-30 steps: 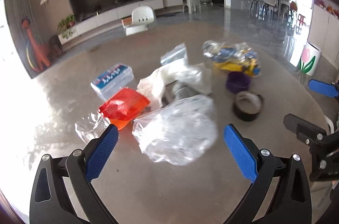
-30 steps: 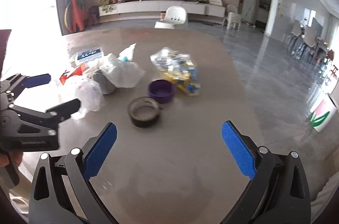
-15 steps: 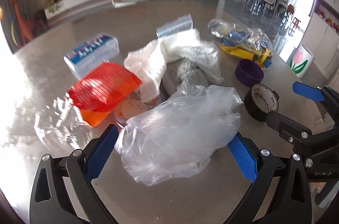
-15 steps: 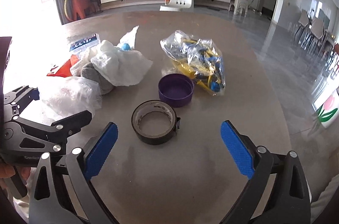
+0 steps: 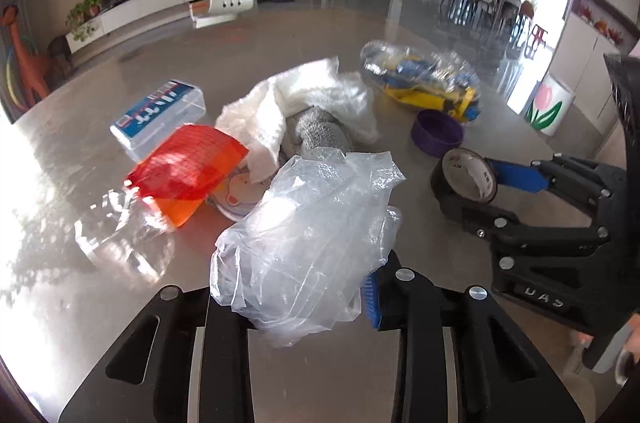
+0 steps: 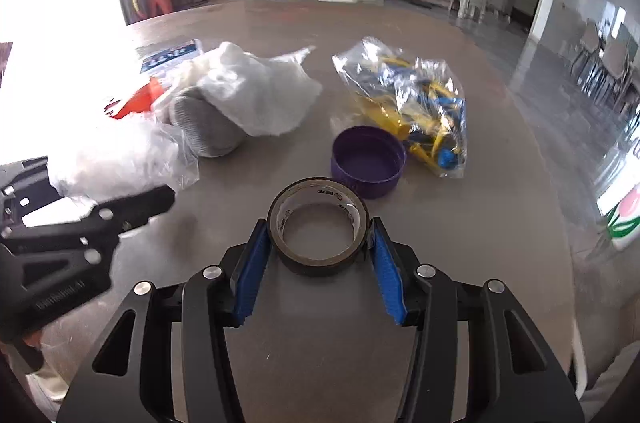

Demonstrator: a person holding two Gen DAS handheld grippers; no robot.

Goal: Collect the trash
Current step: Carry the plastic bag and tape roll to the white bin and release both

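Now the left gripper (image 5: 304, 299) is closing its fingers on a crumpled clear plastic bag (image 5: 312, 231), which bulges up between them and hides the left blue pad; the right pad (image 5: 370, 299) presses against the bag's edge. Beside it, the right gripper (image 6: 318, 263) is closing on a dark roll of adhesive tape (image 6: 318, 237) that lies flat on the grey stone table (image 6: 500, 243), with the blue pads at both sides of the roll, apparently touching it. Just beyond the tape stands a shallow round purple lid (image 6: 368, 161), open side up, and behind that lies a clear bag of yellow and blue plastic pieces (image 6: 416, 103). Further left, a crumpled white plastic wrap (image 6: 256, 89) drapes over a grey knitted bundle (image 6: 204, 127). From the left wrist view, a red and orange mesh sheet (image 5: 184, 171) lies over a round printed disc (image 5: 238, 193), with a clear rectangular box with a blue label (image 5: 158, 115) behind it
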